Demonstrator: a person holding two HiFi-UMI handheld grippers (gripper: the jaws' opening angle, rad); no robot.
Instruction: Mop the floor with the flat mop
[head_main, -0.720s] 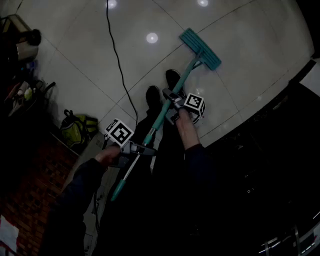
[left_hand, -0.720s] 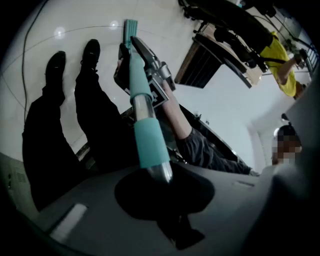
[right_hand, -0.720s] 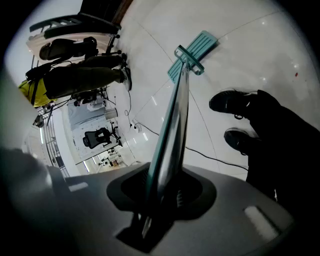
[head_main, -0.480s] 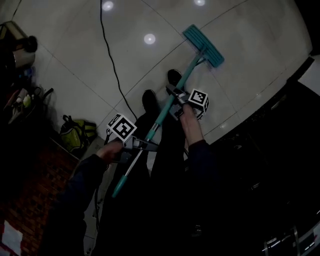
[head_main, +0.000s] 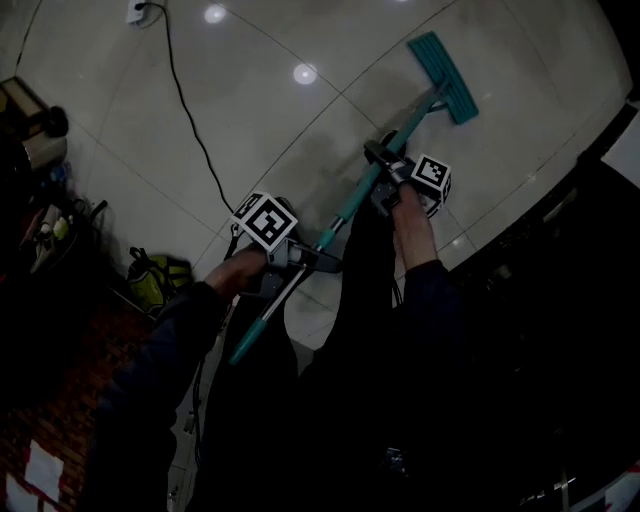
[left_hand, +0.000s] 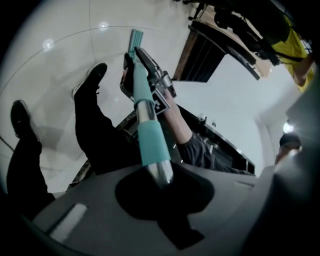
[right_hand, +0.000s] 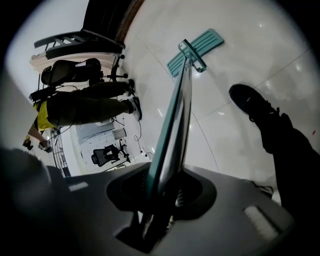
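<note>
A flat mop with a teal head (head_main: 444, 77) lies on the glossy tiled floor at the upper right of the head view. Its teal and metal handle (head_main: 350, 203) slants down to the lower left. My right gripper (head_main: 388, 172) is shut on the handle's upper part, near the head. My left gripper (head_main: 310, 255) is shut on the handle lower down, by the metal section. In the right gripper view the handle (right_hand: 172, 125) runs up to the mop head (right_hand: 195, 51). In the left gripper view the teal grip sleeve (left_hand: 150, 140) leaves the jaws toward the right gripper (left_hand: 150, 75).
A black cable (head_main: 190, 140) crosses the floor from a wall plug at the upper left. A green bag (head_main: 155, 280) and cluttered shelves stand at the left. Dark furniture edges the right side. The person's dark shoe (right_hand: 252, 102) is on the floor near the mop; another person in yellow (right_hand: 45, 120) stands farther off.
The mop head has slid away and to the right across the floor. Both grippers moved right and forward with the handle, and the person stepped along with it.
</note>
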